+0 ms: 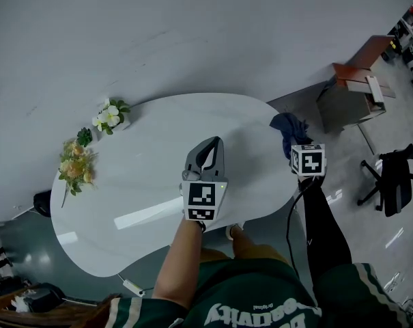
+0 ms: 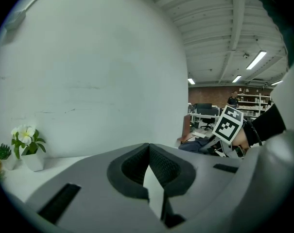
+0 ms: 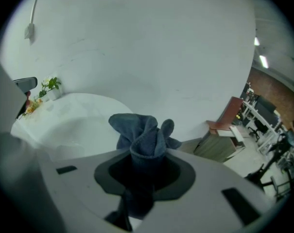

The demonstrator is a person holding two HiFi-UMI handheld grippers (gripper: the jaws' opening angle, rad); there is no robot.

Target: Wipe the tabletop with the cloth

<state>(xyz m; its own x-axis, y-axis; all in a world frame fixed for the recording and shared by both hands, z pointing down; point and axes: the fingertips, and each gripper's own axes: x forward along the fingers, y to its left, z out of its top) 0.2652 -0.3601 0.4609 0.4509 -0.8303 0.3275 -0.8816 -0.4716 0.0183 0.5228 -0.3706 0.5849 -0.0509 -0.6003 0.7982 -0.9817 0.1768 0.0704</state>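
We log the right hand-held gripper (image 3: 147,171) clamping the blue cloth (image 3: 143,130) at three o'clock of the tabletop (image 1: 145,166), the left hand-held gripper (image 2: 149,152) closed and empty, and wiping seemingly unstarted.

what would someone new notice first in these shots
A dark blue cloth bunched in the right tongs stands out most, held at the right edge of the white oval table. The left tongs are shut on nothing over the table. Flowers sit along its left edge, near the wall.
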